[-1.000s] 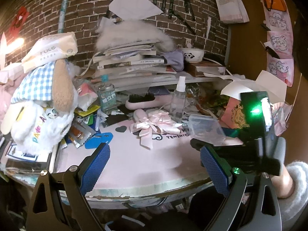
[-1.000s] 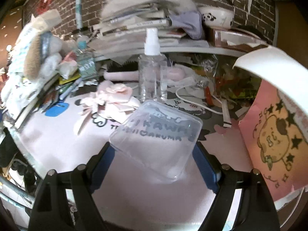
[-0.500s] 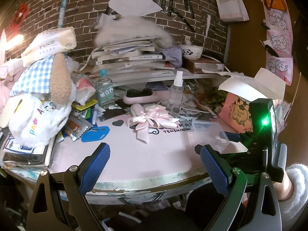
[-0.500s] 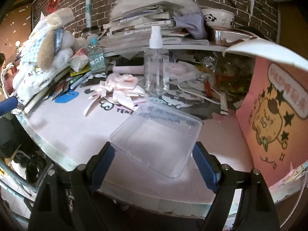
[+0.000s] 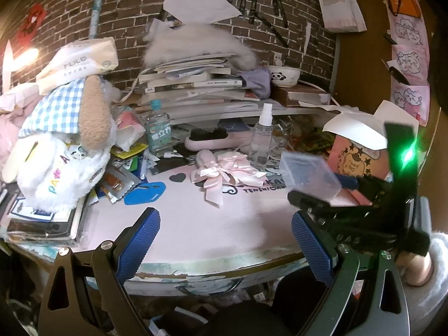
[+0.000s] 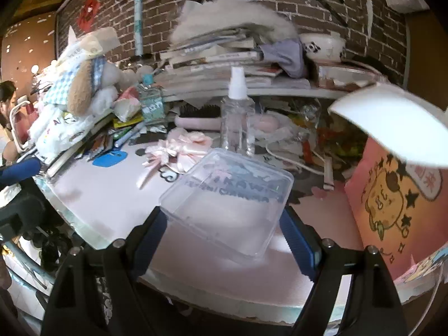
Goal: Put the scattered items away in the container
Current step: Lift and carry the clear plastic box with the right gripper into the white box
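My right gripper [image 6: 225, 226] is shut on a clear plastic box [image 6: 226, 204], its blue pads pressing on two opposite sides. The box looks empty. In the left wrist view the box [image 5: 308, 176] hangs tilted just above the pink tabletop [image 5: 196, 224], at the right. My left gripper [image 5: 224, 229] stands open over the table's front edge with nothing between its fingers. Loose on the table lie a pink ribbon bow [image 5: 224, 170], a blue tag [image 5: 145, 193] and a clear spray bottle [image 5: 261, 145].
A plush dog [image 5: 64, 145] sits on books at the left. A pink hairbrush [image 5: 212, 140], a teal-capped bottle [image 5: 158, 131] and a tall book stack [image 5: 196, 84] crowd the back. A pink paper bag [image 6: 392, 204] stands at the right.
My right gripper has raised the clear box slightly off the table and tilted it. The left gripper has stayed where it was, still open.
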Demonstrator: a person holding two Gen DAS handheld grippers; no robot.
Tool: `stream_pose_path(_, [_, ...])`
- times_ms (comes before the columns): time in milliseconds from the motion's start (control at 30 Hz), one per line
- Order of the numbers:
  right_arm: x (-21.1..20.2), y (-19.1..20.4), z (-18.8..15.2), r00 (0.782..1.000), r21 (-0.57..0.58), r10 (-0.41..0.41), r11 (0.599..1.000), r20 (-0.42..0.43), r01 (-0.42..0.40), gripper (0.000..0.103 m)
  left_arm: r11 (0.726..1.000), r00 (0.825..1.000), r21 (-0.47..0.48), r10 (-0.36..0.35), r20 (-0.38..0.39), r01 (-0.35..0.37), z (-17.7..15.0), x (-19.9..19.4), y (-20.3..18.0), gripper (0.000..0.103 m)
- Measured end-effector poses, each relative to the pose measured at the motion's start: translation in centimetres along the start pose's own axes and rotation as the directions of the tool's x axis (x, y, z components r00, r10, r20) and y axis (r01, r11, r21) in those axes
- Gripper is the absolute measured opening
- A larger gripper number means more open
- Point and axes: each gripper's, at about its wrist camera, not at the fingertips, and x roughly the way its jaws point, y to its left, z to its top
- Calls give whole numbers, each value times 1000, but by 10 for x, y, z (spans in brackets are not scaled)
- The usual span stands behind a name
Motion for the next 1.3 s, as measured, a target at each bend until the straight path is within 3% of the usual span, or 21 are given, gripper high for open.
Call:
stream_pose_path(433, [-36,23,62,983,-69,116,992,142,-107,80,1000,1000,-19,22,8,-22,-1,-7,10,94])
stream_pose_path(600, [-49,20,83,972,-61,174,984,159,-166,80,1000,1000,-14,19,14,-19,2,-8,7,94])
stream_pose_path(733, [-63,12,94,971,-74,128,991,200,-116,80,1000,1000,-4,13,13,-13,4,-7,2,94])
stream_pose_path(967, [-74,-33,102,984,-56,14,998,178,-4,80,1000,1000,16,-9,4,9,7,0,-7,94])
stream_pose_path(1133, [-80,-93,100,989,3,-95,995,109,95,80,999,1000,31,-22,-4,22,9,5,-14,94])
stream_pose_path(1300, [-88,-154,93,980,53,-198,979,28,196,80,999,999,36,-32,-9,32,11,10,-19,94])
